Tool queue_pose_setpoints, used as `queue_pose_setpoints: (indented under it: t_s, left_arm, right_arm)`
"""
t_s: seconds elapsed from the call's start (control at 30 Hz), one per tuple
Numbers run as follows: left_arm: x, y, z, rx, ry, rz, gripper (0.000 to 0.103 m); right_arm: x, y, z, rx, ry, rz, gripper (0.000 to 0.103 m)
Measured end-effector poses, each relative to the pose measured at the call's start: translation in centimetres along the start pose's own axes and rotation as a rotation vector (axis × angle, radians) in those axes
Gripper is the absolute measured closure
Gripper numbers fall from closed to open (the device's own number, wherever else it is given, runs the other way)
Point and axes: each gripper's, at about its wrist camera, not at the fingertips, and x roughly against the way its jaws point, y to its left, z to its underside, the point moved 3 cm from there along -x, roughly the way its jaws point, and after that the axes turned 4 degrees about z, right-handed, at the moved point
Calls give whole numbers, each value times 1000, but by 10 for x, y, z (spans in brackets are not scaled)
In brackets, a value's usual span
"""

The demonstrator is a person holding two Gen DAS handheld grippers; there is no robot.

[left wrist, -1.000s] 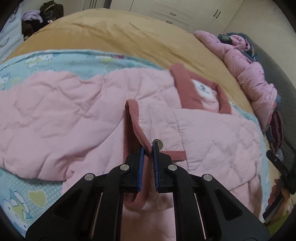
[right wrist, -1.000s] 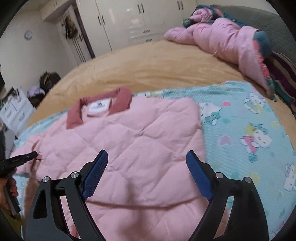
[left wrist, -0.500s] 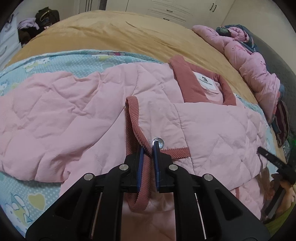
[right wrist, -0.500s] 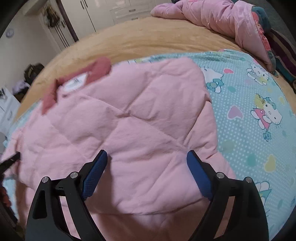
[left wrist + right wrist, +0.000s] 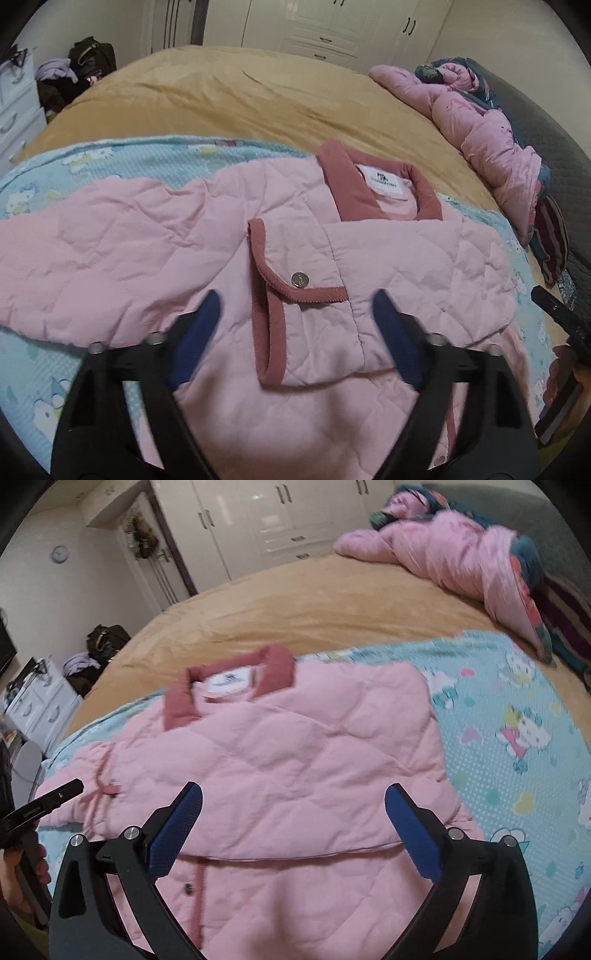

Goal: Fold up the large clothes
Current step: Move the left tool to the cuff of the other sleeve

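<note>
A pink quilted jacket [image 5: 229, 254] with a dark-pink collar [image 5: 345, 184] lies on a blue cartoon-print blanket [image 5: 110, 162] on the bed. Its sleeve cuff [image 5: 291, 291], trimmed in dark-pink rib with a metal snap, lies folded across the chest. My left gripper [image 5: 293, 332] is open and empty, just above the cuff. In the right wrist view the jacket [image 5: 295, 753] lies with its right side folded in. My right gripper [image 5: 293, 827] is open and empty over the jacket's lower body. The left gripper's tip shows at the left edge [image 5: 55, 801].
The tan bedspread [image 5: 258, 96] extends behind the blanket. A pile of pink bedding and clothes [image 5: 487, 136] lies at the far right by the grey headboard. White wardrobes [image 5: 258, 517] and a white drawer unit [image 5: 40, 701] stand beyond the bed.
My left gripper has opened and let go of the sleeve cuff, which now lies flat on the jacket's chest. My right gripper has pulled back and tilted up, still open.
</note>
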Motion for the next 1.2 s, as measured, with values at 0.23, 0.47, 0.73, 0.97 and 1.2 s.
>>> queue_pose_setpoints:
  t_s: [0.23, 0.47, 0.73, 0.97, 1.2]
  left_arm:
    - [33, 7, -2, 0, -45, -13, 9]
    - [61, 23, 1, 22, -79, -29, 9]
    - [87, 54, 8, 56, -115, -79, 9]
    - [106, 92, 14, 107, -137, -106, 9]
    - [123, 135, 21, 164, -152, -139, 9]
  right_arm:
    - [27, 45, -3, 86, -57, 11, 4]
    - [44, 83, -2, 123, -85, -25, 4]
    - [54, 135, 2, 172, -95, -67, 4]
    - [54, 188, 9, 246, -100, -88, 4]
    - [51, 235, 17, 287, -95, -127, 4]
